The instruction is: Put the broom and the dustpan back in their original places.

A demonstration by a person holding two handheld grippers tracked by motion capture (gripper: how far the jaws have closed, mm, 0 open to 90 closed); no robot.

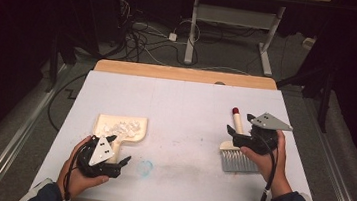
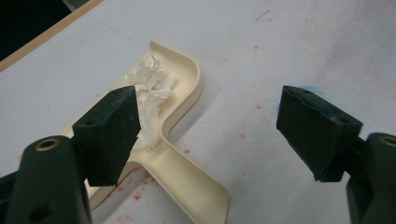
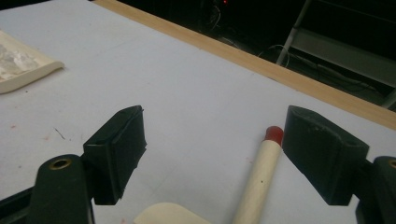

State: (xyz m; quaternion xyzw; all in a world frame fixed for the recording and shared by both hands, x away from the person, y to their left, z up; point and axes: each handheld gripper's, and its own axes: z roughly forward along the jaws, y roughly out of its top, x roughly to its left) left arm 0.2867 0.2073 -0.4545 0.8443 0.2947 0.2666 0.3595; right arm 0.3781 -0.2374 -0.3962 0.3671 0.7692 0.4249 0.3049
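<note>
Starting at the lower left of the high view, the left gripper (image 1: 119,160) hovers low over the desk (image 1: 191,107) with its jaws spread wide and empty, just beside the handle of the cream dustpan (image 1: 135,135), which lies flat on the white top, left of centre. In the left gripper view the dustpan (image 2: 187,79) runs from mid-frame down to the bottom edge, its handle reaching between the jaws, and a small heap of white shreds (image 2: 149,91) sits in its tray. It looks like thin moulded plastic: light, stiff and rather smooth, so I judge the handle the place to take hold, squarely across its width and kept level, since the loose, featherlight shreds would spill at any tilt. To the right, the right gripper (image 1: 236,131) is held over the brush (image 1: 236,120), jaws also wide apart and gripping nothing. In the right gripper view the brush (image 3: 259,177) shows a pale round handle with a red tip, rising from the bottom of the frame between the jaws. The handle looks rigid and light, though round enough to roll, so a grip at mid-handle seems best; the grey bristles at lower right in the high view are soft and would give no hold.
</note>
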